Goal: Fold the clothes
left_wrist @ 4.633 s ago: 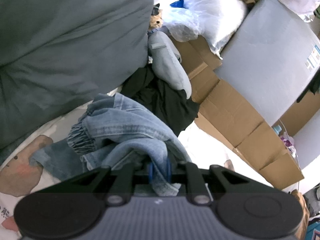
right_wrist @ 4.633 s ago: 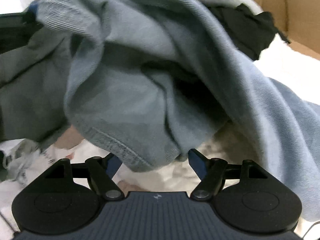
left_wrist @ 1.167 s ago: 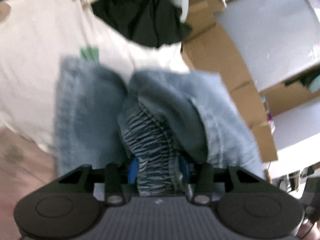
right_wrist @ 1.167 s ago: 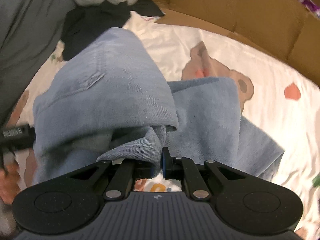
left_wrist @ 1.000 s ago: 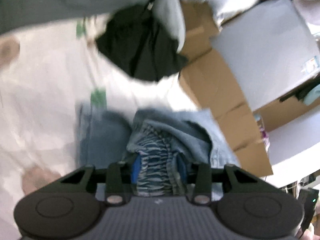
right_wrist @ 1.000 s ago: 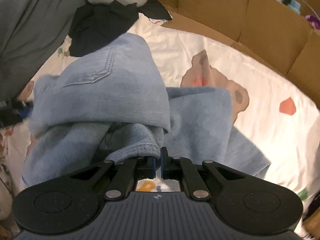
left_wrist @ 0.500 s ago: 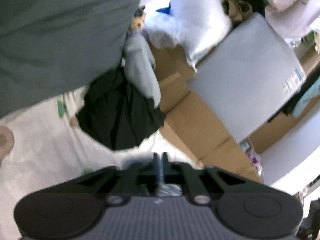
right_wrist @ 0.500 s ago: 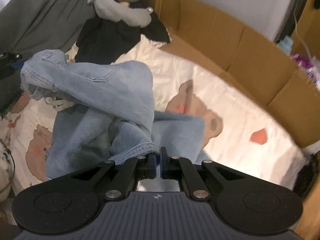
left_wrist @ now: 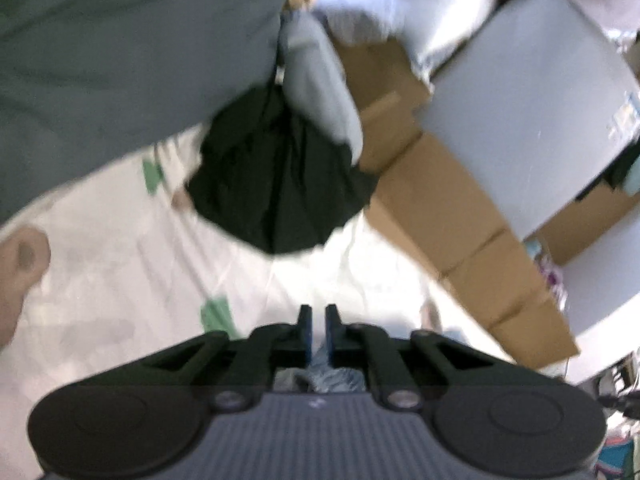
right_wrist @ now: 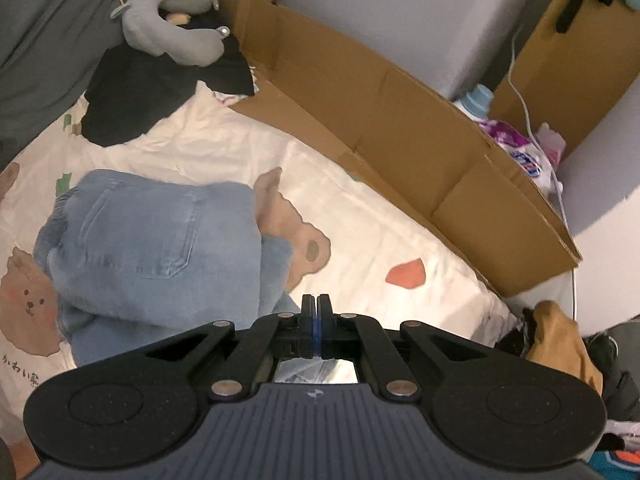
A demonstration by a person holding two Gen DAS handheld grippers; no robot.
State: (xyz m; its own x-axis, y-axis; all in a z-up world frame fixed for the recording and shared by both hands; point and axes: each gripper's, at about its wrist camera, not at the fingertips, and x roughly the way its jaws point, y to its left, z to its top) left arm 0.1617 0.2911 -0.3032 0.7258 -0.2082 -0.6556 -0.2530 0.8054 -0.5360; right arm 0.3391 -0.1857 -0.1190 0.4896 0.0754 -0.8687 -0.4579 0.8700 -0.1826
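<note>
Light blue jeans point(right_wrist: 160, 248) lie in a folded heap on the bear-print bed sheet point(right_wrist: 380, 216), back pocket up. My right gripper point(right_wrist: 316, 304) hangs above the sheet just right of the jeans' lower edge, shut with nothing between its fingers. In the blurred left wrist view my left gripper point(left_wrist: 318, 316) points down at the sheet point(left_wrist: 120, 280). Its jaws are opening and stand a narrow slit apart, with nothing between the tips. A scrap of denim point(left_wrist: 320, 374) shows below, behind the fingers' base.
A black garment point(right_wrist: 136, 92) and a grey neck pillow point(right_wrist: 172, 28) lie at the bed's far end beside a grey duvet point(right_wrist: 44, 40). A cardboard wall point(right_wrist: 400, 120) lines the bed's right side. Detergent bottles point(right_wrist: 508, 136) stand behind it; a brown garment point(right_wrist: 560, 336) lies lower right.
Both grippers have let go of the jeans and risen. The jeans dropped from hanging into a folded heap on the sheet. The left jaws closed after releasing the waistband, then parted slightly.
</note>
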